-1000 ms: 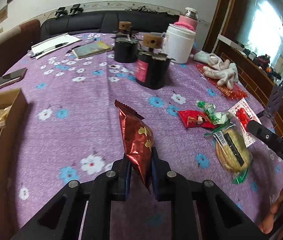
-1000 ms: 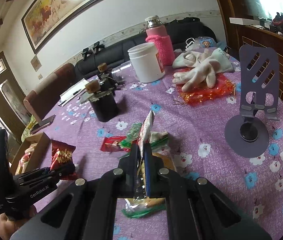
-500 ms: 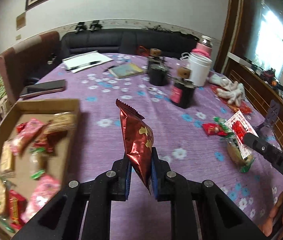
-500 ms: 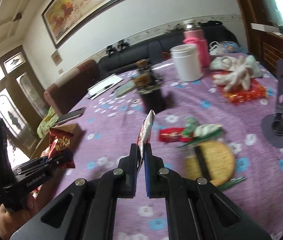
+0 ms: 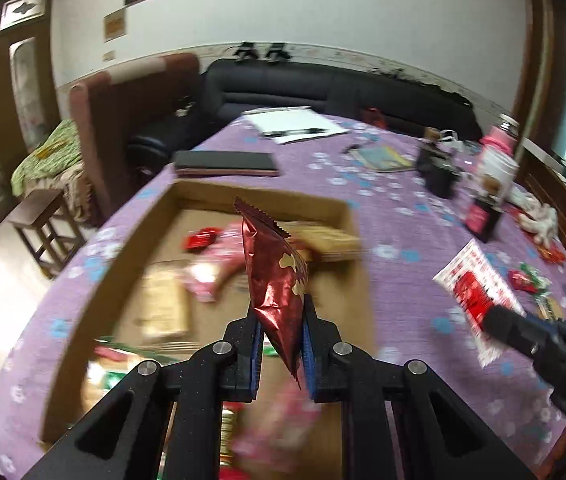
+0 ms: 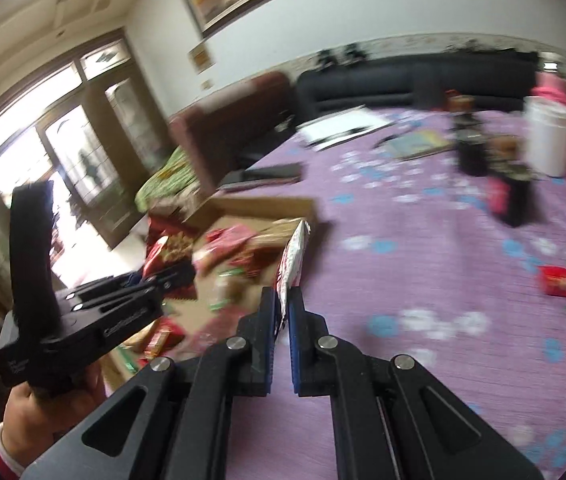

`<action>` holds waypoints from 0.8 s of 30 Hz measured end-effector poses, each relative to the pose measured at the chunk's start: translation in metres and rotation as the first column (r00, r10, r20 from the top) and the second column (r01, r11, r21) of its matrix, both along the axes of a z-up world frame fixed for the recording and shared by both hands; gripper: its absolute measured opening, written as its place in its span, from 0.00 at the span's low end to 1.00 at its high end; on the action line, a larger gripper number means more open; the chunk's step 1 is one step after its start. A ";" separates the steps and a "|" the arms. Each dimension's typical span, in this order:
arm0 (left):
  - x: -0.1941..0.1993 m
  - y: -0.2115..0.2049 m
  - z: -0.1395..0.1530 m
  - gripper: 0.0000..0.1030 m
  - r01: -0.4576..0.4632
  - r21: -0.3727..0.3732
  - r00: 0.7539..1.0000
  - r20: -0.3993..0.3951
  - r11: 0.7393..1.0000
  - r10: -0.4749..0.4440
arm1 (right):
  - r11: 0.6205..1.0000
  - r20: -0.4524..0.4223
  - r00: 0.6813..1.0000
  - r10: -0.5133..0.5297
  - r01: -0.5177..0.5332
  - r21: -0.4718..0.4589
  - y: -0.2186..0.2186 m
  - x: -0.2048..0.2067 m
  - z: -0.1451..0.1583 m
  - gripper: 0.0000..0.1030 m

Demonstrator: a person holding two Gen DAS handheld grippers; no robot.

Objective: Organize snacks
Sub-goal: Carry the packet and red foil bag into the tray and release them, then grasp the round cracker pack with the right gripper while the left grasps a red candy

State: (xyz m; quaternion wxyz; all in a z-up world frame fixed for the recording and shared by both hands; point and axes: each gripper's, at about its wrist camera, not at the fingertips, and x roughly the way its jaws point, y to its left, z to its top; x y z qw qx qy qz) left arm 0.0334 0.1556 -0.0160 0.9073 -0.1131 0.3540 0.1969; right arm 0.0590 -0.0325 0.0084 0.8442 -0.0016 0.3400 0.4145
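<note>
Your left gripper pinches a red foil snack pouch above the cardboard box; your right gripper, at three o'clock, clamps a white-and-red packet. Next: release both inside.

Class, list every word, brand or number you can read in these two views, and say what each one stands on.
"DAS": on the right gripper body, cut off at the frame edge.
White and red packet: print too blurred to read.
Left gripper body: white lettering, blurred, unreadable.
Dark red snack bag: no readable text.
</note>
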 end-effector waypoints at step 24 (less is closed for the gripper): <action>0.005 0.067 -0.022 0.61 -0.075 -0.081 0.986 -0.154 0.994 0.062 | 0.992 -0.040 0.999 0.029 -0.034 -0.125 0.088 0.006 -0.030 0.31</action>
